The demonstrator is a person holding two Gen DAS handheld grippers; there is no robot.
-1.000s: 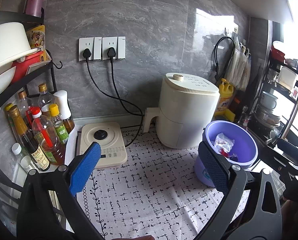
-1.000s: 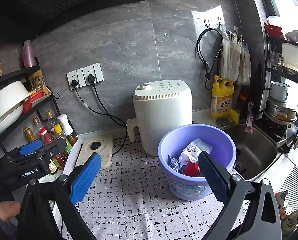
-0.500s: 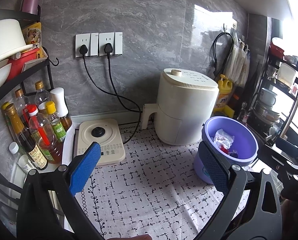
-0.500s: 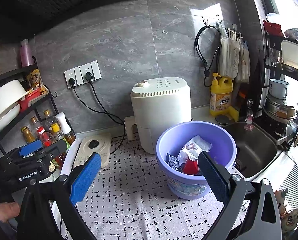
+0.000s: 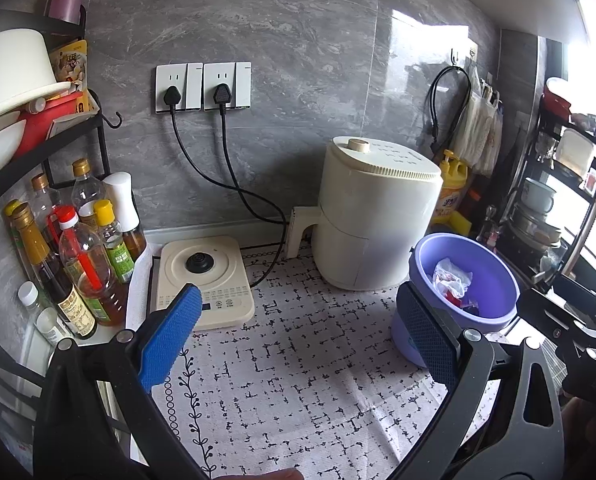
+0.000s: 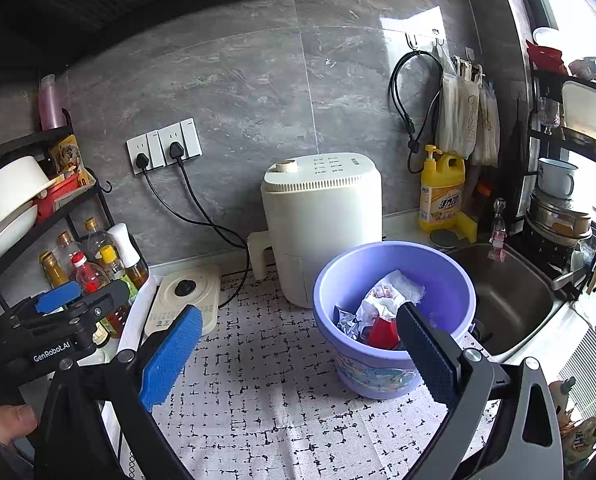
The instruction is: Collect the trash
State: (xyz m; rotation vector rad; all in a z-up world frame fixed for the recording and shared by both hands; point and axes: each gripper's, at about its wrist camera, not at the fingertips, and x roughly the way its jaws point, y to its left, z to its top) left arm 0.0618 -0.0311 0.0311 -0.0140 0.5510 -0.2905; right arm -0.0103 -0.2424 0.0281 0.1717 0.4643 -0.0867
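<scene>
Crumpled white paper, a bit of foil and something red (image 6: pixel 382 330) lie as trash (image 6: pixel 390 300) inside the purple bucket (image 6: pixel 346 276), which stands on the patterned cloth (image 6: pixel 266 360) near the right edge of the desk. The sink (image 6: pixel 510 300) drops away just beside the bucket on its right, and the cream air fryer (image 6: pixel 322 220) stands just behind it, close but apart as far as the right wrist view shows. Further left a flat cream cooker (image 5: pixel 202 280) sits at the cloth's left border, hard by a cluster of oil and sauce bottles (image 5: pixel 78 248) under a black rack (image 5: pixel 38 148). Between cooker and bucket the cloth is bare, a wide open stretch.

The left gripper (image 5: pixel 298 336) hangs above that stretch, its fingers (image 5: pixel 170 336) spread wide and released, nothing between them. The right gripper (image 6: pixel 298 352) hovers beside the bucket's near rim, fingers (image 6: pixel 426 356) equally splayed and empty. Two black cords (image 5: pixel 226 176) run from wall sockets (image 5: pixel 202 86) down behind the cooker.
</scene>
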